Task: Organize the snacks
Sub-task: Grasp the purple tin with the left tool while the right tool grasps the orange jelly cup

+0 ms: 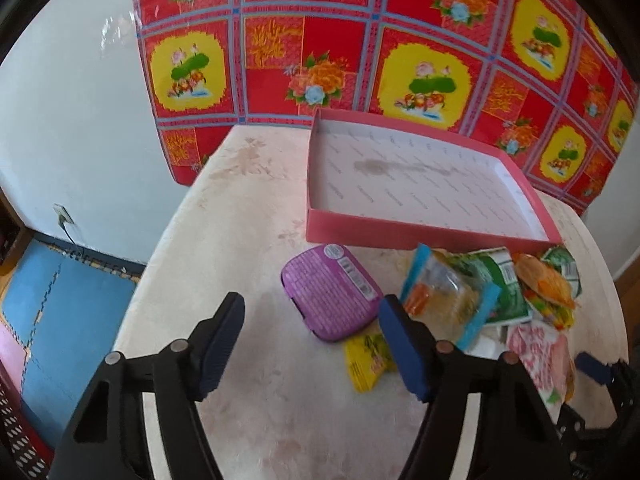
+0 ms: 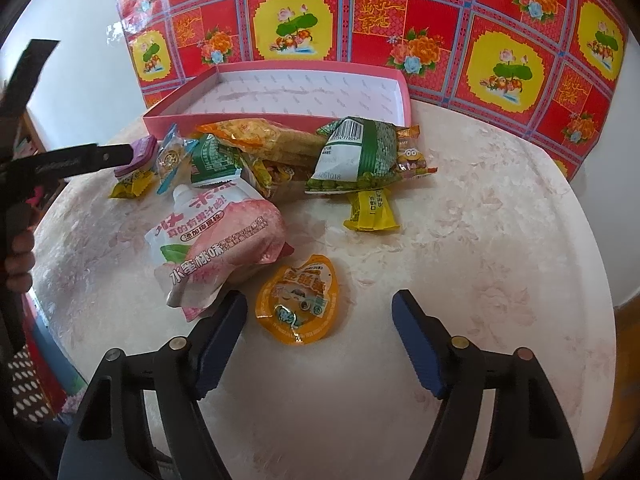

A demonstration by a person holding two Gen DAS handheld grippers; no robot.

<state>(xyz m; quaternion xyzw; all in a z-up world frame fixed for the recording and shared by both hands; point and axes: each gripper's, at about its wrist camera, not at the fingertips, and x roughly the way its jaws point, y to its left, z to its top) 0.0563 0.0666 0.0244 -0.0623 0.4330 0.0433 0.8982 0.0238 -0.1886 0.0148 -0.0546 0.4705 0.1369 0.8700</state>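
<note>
A shallow pink box (image 1: 400, 236) (image 2: 180, 114) lies with nothing in it at the back of the round table. Snacks are heaped in front of it: a purple tin (image 1: 332, 292) (image 2: 138, 152), a blue-edged clear pack (image 1: 444, 300), green bags (image 1: 504, 280) (image 2: 352, 156), a pink peach pouch (image 2: 216, 248) and yellow packets (image 1: 366, 360) (image 2: 370, 210). My left gripper (image 1: 312, 308) is open just short of the purple tin, gripping nothing. My right gripper (image 2: 320, 300) is open, with an orange pouch (image 2: 298, 300) lying on the table between its fingers, untouched.
A red floral cloth (image 1: 400, 40) hangs behind the table. The pale table top (image 1: 240, 240) curves away at its left and right edges. Blue foam mats (image 1: 60, 300) cover the floor to the left. A hand (image 2: 18, 256) holds the left gripper's handle.
</note>
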